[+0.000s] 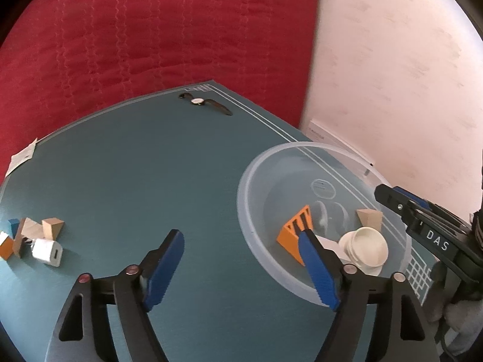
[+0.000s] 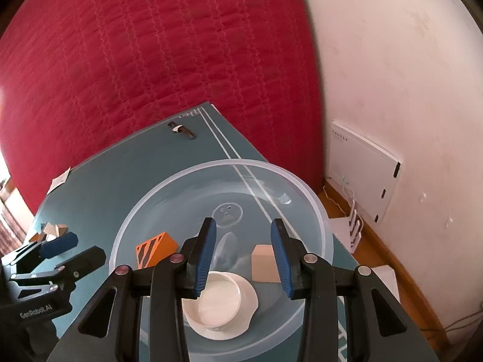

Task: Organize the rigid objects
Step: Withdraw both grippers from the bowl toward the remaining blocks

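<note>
Your bowl point(image 2: 320, 211) sits at the right end of the counter point(image 1: 135, 166) because it is the collecting place: it already holds an orange block point(image 2: 157, 249), a wooden block point(image 2: 264, 264) and a white lid point(image 2: 220, 304), lying apart on its floor. Your right claw point(image 2: 244, 259) hangs spread and empty just above that lid, which suggests a drop is finished. Your left claw point(image 1: 238, 268) is also spread and grips nothing, its right finger over the bowl's near rim. The loose pile point(image 1: 30, 238) of blocks with a white charger point(image 1: 46, 252) waits at the far left, well apart from the bowl, so that is likely your next reach. A watch point(image 1: 200, 102) lies alone at the far edge
</note>
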The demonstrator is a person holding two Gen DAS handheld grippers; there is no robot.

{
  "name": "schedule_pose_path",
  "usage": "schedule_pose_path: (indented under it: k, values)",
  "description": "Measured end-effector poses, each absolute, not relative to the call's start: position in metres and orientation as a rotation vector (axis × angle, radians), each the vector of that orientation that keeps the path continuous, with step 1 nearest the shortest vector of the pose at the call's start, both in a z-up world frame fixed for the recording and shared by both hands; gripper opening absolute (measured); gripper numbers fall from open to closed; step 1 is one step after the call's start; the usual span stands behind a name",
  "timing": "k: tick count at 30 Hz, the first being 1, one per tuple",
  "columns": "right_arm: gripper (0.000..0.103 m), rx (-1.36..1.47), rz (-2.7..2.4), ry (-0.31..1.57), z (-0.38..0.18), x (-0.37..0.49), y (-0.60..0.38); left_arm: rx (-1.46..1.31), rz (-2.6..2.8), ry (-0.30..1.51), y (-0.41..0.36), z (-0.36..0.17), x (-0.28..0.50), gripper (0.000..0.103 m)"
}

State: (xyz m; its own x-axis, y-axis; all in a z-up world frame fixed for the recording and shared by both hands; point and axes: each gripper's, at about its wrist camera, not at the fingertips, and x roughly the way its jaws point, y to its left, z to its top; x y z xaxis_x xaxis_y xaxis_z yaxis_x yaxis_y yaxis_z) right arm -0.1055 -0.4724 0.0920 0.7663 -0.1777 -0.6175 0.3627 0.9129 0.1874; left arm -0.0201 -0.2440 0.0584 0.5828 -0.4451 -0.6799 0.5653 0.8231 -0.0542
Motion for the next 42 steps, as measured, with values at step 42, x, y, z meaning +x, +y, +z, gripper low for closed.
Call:
schedule_pose_path:
  k: [42]
  values:
    - [0.04, 0.028, -0.069, 0.652, 0.097, -0.1, -0.335, 0.077, -0.269, 0.763, -0.106, 0.049, 0.0, 0.101]
